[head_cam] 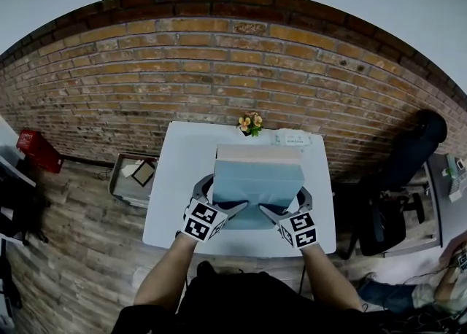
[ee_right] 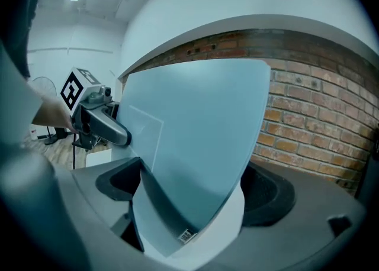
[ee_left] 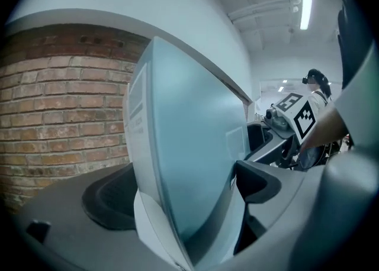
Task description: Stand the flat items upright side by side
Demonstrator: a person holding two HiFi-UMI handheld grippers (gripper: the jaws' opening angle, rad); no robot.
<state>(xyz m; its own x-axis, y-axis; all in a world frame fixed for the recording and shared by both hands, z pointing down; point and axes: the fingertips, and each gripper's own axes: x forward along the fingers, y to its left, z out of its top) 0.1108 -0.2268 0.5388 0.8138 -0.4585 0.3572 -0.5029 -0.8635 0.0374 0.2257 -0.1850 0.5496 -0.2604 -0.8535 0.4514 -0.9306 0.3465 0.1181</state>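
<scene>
This looks like a lab or studio workspace. One white table [head_cam: 172,208] stands against a brick wall [head_cam: 219,70] on a plank floor [head_cam: 80,245]. A tube light [ee_left: 306,2] and pipes [ee_left: 260,10] run along a high white ceiling. A red crate [head_cam: 38,150] and a tray [head_cam: 124,188] sit by the wall, and another person [head_cam: 441,285] is at the edge.

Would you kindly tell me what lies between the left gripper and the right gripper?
A pale blue book: the left gripper and right gripper each clamp a lower corner, seen in the head view.
</scene>
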